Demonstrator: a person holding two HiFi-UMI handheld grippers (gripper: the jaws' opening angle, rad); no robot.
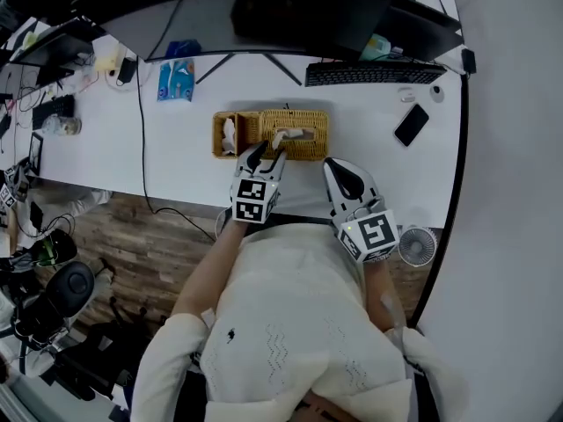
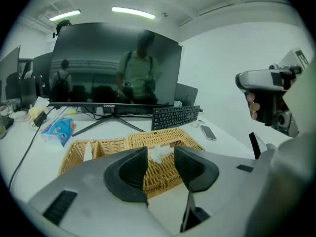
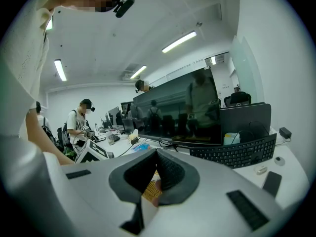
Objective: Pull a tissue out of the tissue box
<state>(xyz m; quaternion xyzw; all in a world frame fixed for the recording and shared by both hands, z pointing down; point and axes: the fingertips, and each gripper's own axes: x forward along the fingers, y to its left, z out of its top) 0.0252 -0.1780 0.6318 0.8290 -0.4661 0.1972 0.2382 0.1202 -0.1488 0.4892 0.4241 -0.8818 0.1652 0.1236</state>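
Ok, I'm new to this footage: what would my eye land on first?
The woven wicker tissue box in the middle of the white desk, a white tissue poking from its top. The left tongs stand open right before that tissue, and a big dark monitor looms behind.

Overhead head view, low deskward claw views; monitor [image 2: 116, 63] apparently common.

An open-plan office is shown. A long white desk [image 1: 176, 148] is seen carrying a wide dark monitor [image 2: 116, 65], a black keyboard [image 1: 374, 74], a phone [image 1: 411, 124] and a trailing cable [image 1: 141, 130]. Further rows of desks with screens are seen beyond, where another person [image 3: 81, 122] stands. Strip lights [image 3: 178, 42] are set in the white ceiling, and wood-patterned flooring [image 1: 141, 244] is laid below.
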